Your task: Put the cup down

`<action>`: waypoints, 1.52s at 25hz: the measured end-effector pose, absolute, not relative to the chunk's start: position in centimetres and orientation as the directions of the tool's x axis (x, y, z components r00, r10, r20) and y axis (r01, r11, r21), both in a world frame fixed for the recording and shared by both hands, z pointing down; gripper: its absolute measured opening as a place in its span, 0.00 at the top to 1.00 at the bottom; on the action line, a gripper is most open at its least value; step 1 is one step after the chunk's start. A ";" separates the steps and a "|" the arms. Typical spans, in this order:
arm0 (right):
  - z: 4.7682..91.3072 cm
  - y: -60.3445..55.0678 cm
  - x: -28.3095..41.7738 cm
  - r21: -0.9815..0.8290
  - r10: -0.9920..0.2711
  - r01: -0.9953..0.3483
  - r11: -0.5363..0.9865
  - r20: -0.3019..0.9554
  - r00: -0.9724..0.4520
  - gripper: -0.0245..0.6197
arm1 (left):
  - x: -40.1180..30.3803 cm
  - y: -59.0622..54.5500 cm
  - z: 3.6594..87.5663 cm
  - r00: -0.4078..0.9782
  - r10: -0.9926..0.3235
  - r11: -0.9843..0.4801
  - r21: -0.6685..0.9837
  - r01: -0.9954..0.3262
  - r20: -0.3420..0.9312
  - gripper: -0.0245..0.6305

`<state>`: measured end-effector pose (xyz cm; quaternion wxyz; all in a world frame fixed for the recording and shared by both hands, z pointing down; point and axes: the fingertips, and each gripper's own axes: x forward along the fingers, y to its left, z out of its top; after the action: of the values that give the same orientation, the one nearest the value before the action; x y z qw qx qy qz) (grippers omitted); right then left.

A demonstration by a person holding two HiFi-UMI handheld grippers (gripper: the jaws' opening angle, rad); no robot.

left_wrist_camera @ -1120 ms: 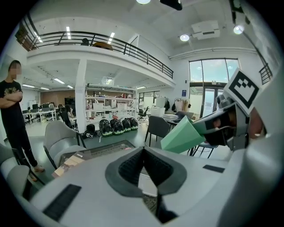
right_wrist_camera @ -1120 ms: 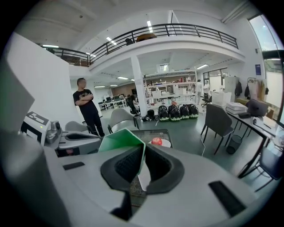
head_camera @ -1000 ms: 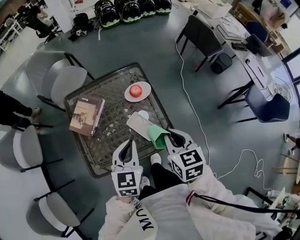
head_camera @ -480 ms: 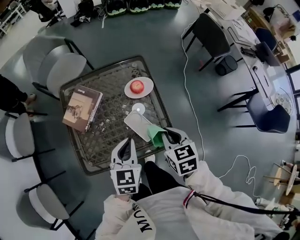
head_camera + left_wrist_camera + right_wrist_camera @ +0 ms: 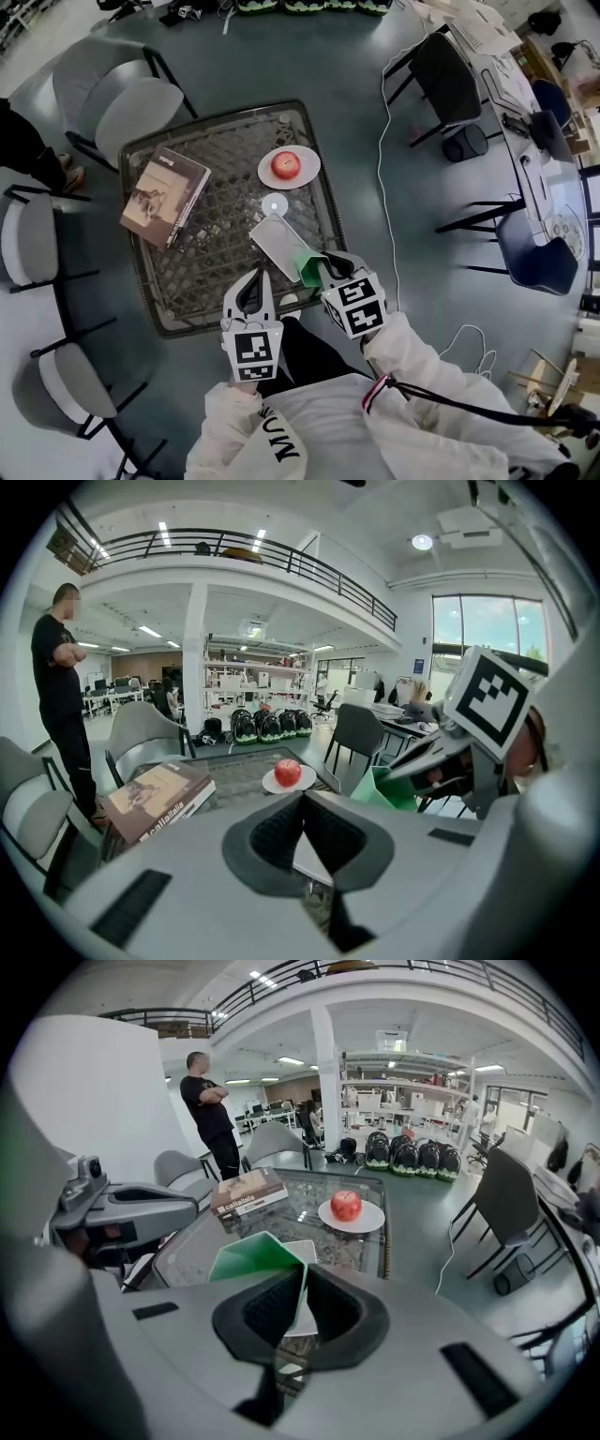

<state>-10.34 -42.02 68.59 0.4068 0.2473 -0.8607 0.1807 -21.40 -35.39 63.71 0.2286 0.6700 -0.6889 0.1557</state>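
Observation:
The green cup [image 5: 310, 267] is a thin-walled one, squashed flat where my right gripper [image 5: 325, 272] is shut on its rim. It hangs over the near right part of the glass table [image 5: 214, 246], just above a white rectangular tray [image 5: 277, 245]. In the right gripper view the cup [image 5: 258, 1260] sticks out to the left of the pinching jaws [image 5: 302, 1290]. My left gripper [image 5: 253, 283] is at the table's near edge, left of the cup, shut with nothing in it. The left gripper view shows its jaws [image 5: 303, 803] closed and the cup [image 5: 389, 790] to the right.
On the table lie a book [image 5: 164, 195] at the left, a white plate [image 5: 307, 174] with a red apple [image 5: 287, 165] at the far side, and a small white disc [image 5: 274, 204]. Grey chairs [image 5: 131, 112] stand around. A person [image 5: 212, 1115] stands beyond the table.
The head view has drifted, so the table sits higher and further right in the picture. Both grippers keep their places at the near edge, the right one still holding the cup.

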 end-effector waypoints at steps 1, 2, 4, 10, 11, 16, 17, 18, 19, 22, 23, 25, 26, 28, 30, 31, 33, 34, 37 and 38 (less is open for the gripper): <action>69.1 -42.0 -10.5 -0.110 -0.268 -0.566 0.817 0.796 -0.543 0.93 | -21.5 -35.4 64.0 -0.002 -0.850 0.060 0.093 -0.994 0.526 0.95; 69.6 -42.0 -10.8 -0.110 -0.259 -0.558 0.822 0.802 -0.538 0.93 | -21.6 -35.5 64.3 -0.006 -0.849 0.065 0.094 -0.993 0.528 0.95; 70.5 -42.1 -11.2 -0.108 -0.242 -0.545 0.831 0.813 -0.530 0.93 | -21.8 -35.5 64.8 -0.011 -0.846 0.075 0.099 -0.992 0.532 0.95; 72.6 -42.4 -12.0 -0.111 -0.200 -0.519 0.847 0.838 -0.507 0.93 | -22.6 -35.5 66.0 -0.028 -0.836 0.102 0.106 -0.989 0.548 0.95; 72.9 -42.4 -12.0 -0.112 -0.192 -0.514 0.851 0.843 -0.502 0.93 | -22.7 -35.5 66.2 -0.032 -0.835 0.108 0.107 -0.988 0.550 0.95; 74.4 -42.3 -12.2 -0.111 -0.168 -0.502 0.858 0.862 -0.478 0.93 | -22.7 -35.6 67.0 -0.039 -0.827 0.119 0.108 -0.987 0.561 0.95; 74.6 -42.2 -12.3 -0.114 -0.164 -0.503 0.857 0.865 -0.474 0.93 | -22.8 -35.6 67.1 -0.039 -0.826 0.121 0.109 -0.987 0.562 0.95; 74.8 -42.2 -12.4 -0.115 -0.159 -0.502 0.857 0.868 -0.471 0.93 | -22.9 -35.6 67.1 -0.040 -0.826 0.122 0.109 -0.986 0.562 0.95; 75.0 -42.2 -12.4 -0.114 -0.155 -0.499 0.859 0.871 -0.467 0.93 | -22.9 -35.7 67.2 -0.041 -0.826 0.124 0.111 -0.986 0.562 0.95; 75.7 -42.0 -12.4 -0.110 -0.143 -0.493 0.863 0.883 -0.447 0.93 | -23.1 -35.7 67.1 -0.043 -0.827 0.129 0.115 -0.985 0.561 0.95; 75.9 -42.0 -12.4 -0.109 -0.140 -0.493 0.863 0.886 -0.441 0.93 | -23.2 -35.7 67.1 -0.044 -0.827 0.131 0.116 -0.985 0.561 0.95; 76.2 -42.0 -12.6 -0.105 -0.136 -0.491 0.865 0.892 -0.432 0.93 | -23.5 -35.7 67.2 -0.047 -0.825 0.136 0.118 -0.984 0.564 0.95; 76.3 -42.1 -12.7 -0.103 -0.135 -0.490 0.866 0.894 -0.428 0.93 | -23.7 -35.7 67.2 -0.049 -0.824 0.141 0.120 -0.983 0.565 0.95; 76.4 -42.1 -12.8 -0.100 -0.132 -0.487 0.868 0.898 -0.420 0.93 | -24.1 -35.5 67.3 -0.057 -0.822 0.153 0.124 -0.980 0.566 0.95; 76.6 -42.1 -12.8 -0.101 -0.125 -0.484 0.869 0.902 -0.413 0.93 | -24.4 -35.5 67.4 -0.062 -0.821 0.160 0.125 -0.979 0.567 0.95; 76.7 -42.1 -12.8 -0.102 -0.120 -0.482 0.870 0.905 -0.409 0.93 | -24.5 -35.5 67.5 -0.063 -0.821 0.161 0.125 -0.979 0.568 0.95; 76.9 -42.1 -12.8 -0.106 -0.113 -0.482 0.870 0.908 -0.403 0.93 | -24.6 -35.5 67.6 -0.065 -0.819 0.164 0.124 -0.979 0.569 0.95; 77.0 -42.1 -12.9 -0.107 -0.111 -0.483 0.869 0.909 -0.401 0.93 | -24.7 -35.5 67.7 -0.067 -0.818 0.166 0.123 -0.978 0.571 0.95; 77.6 -42.1 -13.0 -0.109 -0.104 -0.484 0.868 0.914 -0.392 0.93 | -24.7 -35.3 67.9 -0.065 -0.815 0.167 0.126 -0.978 0.576 0.95; 77.7 -42.1 -13.0 -0.109 -0.101 -0.484 0.868 0.916 -0.388 0.93 | -24.8 -35.3 67.8 -0.063 -0.815 0.166 0.126 -0.978 0.576 0.95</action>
<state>-13.00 -42.11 77.74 0.5230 0.1801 -0.8127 0.1830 -24.75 -35.29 67.85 0.2714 0.6282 -0.7135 0.1505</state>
